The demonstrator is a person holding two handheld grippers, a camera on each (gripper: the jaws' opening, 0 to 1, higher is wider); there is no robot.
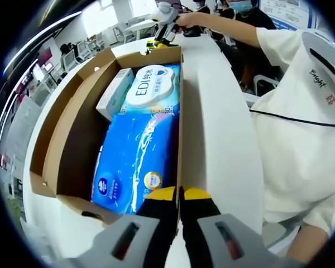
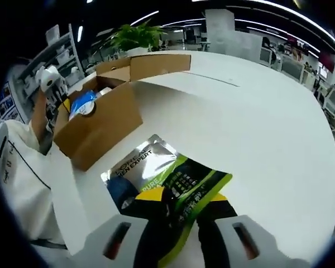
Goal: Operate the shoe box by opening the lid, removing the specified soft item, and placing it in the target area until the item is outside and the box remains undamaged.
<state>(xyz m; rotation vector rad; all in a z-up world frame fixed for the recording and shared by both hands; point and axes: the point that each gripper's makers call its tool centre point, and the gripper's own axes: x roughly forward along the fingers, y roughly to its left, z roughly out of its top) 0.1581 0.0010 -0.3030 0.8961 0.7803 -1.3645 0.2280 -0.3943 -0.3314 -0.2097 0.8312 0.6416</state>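
A silver-and-green foil pouch (image 2: 170,178) is clamped in the right claw (image 2: 181,205) above the white worktop (image 2: 257,123), outside the open brown cardboard box (image 2: 100,120). The left claw (image 1: 178,196) is closed on the box wall (image 1: 180,139).

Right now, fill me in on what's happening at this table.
A person is emptying an open cardboard box on a white table. The right gripper is shut on a silver-and-green pouch, held outside the box above the table. The left gripper is closed at the box's near edge. A blue tissue pack, an EDI wipes pack and a small white carton remain inside.
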